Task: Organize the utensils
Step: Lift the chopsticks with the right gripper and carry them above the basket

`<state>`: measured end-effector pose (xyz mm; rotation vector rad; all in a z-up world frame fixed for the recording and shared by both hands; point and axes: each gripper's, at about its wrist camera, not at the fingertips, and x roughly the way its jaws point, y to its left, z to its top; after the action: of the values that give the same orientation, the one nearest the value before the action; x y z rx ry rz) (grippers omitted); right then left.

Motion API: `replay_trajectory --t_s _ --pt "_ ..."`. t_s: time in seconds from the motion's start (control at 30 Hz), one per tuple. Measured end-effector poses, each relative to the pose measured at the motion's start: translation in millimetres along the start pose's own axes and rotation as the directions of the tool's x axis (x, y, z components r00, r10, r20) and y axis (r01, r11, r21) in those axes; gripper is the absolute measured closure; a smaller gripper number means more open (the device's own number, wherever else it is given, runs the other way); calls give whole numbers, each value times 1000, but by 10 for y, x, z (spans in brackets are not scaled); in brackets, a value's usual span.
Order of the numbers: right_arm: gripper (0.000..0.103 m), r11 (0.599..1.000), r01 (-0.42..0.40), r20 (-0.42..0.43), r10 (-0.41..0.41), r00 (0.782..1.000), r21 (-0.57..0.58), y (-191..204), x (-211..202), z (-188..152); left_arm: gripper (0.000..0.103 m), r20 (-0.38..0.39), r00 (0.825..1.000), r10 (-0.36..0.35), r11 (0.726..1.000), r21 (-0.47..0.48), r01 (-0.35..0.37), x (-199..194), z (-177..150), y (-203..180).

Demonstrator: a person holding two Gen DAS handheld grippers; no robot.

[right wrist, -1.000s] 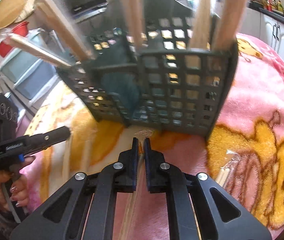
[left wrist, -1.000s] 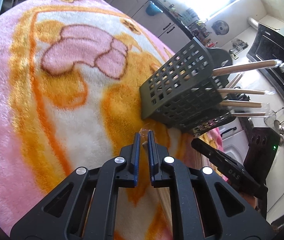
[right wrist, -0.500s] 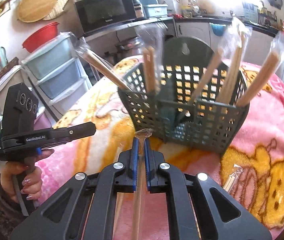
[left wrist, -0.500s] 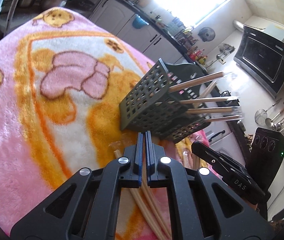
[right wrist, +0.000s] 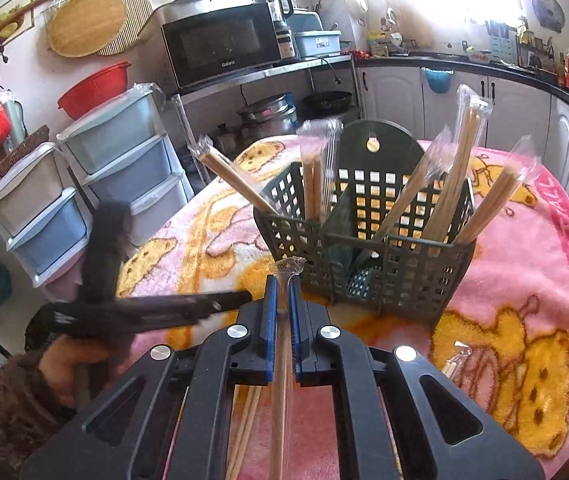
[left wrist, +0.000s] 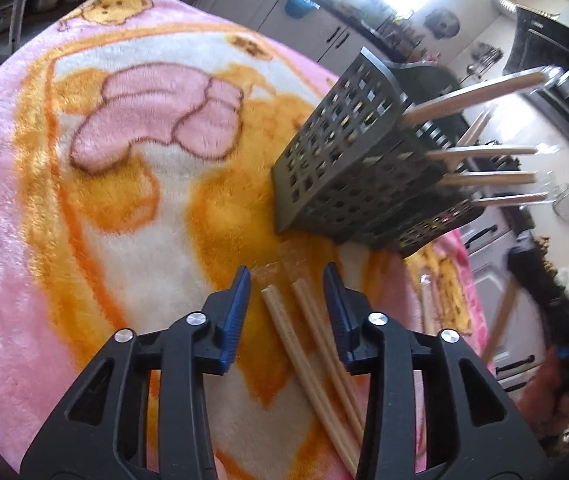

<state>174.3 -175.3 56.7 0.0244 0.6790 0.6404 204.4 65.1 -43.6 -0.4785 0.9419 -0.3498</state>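
A dark slotted utensil basket (right wrist: pixel 384 264) stands on the blanket with several wrapped chopstick pairs (right wrist: pixel 460 168) leaning out of it. My right gripper (right wrist: pixel 282 284) is shut on one wrapped chopstick pair (right wrist: pixel 284 360), held above the blanket just short of the basket's near wall. My left gripper (left wrist: pixel 286 280) points down in front of the basket (left wrist: pixel 364 168). Its jaws are opening. Two wrapped pairs (left wrist: pixel 304 344) lie on the blanket under the gap, and the pads touch neither. In the right wrist view the left gripper (right wrist: pixel 240 296) shows blurred at the left.
A pink and orange plush blanket (left wrist: pixel 84 240) covers the table. Another wrapped pair (right wrist: pixel 452 364) lies at the right, and loose chopsticks (right wrist: pixel 244 420) lie under my right gripper. A person's hand (right wrist: pixel 72 360) holds the left gripper. Plastic drawers (right wrist: pixel 116 168) stand beyond the table's left edge.
My left gripper's jaws have gone from shut to open, and chopsticks now lie below them. My right gripper has risen and drawn back from the basket with its wrapped pair.
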Motion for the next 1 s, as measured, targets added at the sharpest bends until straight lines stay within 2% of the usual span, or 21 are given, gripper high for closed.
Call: replay_trajectory --t_s 0.33,0.47,0.6,0.73,0.83,1.0 --pt "97 1000 2 105 -2 994 1 -56 -356 208 72 -27 998 51 999 15 -51 217 7 15" --pt "97 1000 5 160 -4 987 -6 -61 -518 324 94 -27 996 84 996 27 -83 254 27 35" --pt "97 1000 7 205 -5 979 -12 -61 -635 444 98 -15 998 62 998 21 -61 191 55 58" --pt "97 1000 10 241 -5 971 -21 -66 -729 552 99 37 999 6 1000 30 -7 -45 92 -44" --pt "97 1000 10 264 -4 964 -23 -66 -786 615 100 93 994 -55 997 52 51 -310 151 -193" --pt "97 1000 9 302 -1 953 -23 -64 -888 671 101 190 968 -165 983 114 145 -768 298 -519"
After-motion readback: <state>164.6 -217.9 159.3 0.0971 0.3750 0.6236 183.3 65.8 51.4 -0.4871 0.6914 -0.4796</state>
